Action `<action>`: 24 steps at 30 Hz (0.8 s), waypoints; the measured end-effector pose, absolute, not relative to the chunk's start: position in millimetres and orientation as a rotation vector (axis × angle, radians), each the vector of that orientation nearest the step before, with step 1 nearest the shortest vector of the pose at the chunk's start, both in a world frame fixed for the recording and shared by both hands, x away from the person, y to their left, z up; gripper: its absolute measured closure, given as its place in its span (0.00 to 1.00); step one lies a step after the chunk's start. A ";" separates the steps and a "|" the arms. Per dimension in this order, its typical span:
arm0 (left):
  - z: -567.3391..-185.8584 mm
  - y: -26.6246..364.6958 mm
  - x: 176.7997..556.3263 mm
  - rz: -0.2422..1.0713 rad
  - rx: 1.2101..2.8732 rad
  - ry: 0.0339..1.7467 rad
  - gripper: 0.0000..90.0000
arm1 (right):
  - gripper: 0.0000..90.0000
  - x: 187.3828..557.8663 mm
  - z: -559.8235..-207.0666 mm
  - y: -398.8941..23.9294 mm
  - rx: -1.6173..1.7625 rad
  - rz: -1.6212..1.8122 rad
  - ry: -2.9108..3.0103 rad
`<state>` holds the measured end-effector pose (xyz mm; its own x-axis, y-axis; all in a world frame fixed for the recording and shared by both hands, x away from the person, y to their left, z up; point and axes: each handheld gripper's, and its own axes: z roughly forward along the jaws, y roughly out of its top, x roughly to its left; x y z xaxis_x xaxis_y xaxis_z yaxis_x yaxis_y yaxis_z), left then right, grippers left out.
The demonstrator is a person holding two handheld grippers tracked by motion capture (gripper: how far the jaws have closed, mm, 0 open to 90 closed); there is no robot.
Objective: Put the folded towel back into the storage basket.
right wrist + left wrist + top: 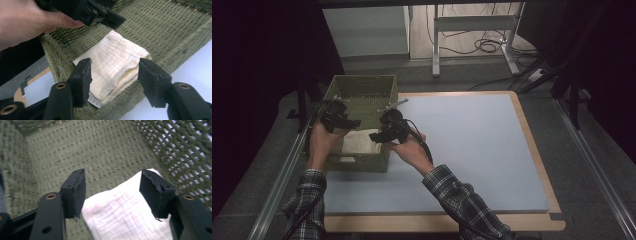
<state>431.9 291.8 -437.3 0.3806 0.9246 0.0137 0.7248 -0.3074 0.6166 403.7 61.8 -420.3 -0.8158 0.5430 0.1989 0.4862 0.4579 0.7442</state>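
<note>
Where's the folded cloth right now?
In the high view the cloth lies inside the green basket, at its near end on the table's left, just below the open left tongs and right tongs; neither holds it.

Both forearms reach in from below. The left tool (343, 120) and right tool (379, 134) point toward each other, jaws parted, nothing gripped between them.

Lab: floor cables (484, 46), dark curtains (267, 55)
</note>
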 end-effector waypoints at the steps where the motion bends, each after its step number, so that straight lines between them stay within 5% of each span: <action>1: -437.5 291.3 432.3 0.488 2.118 1.412 0.39 | 0.47 403.3 -419.4 60.0 0.922 1.304 2.621; 24: -429.6 266.5 430.9 0.341 2.047 1.364 0.17 | 0.28 400.0 -422.4 7.2 0.867 1.296 2.635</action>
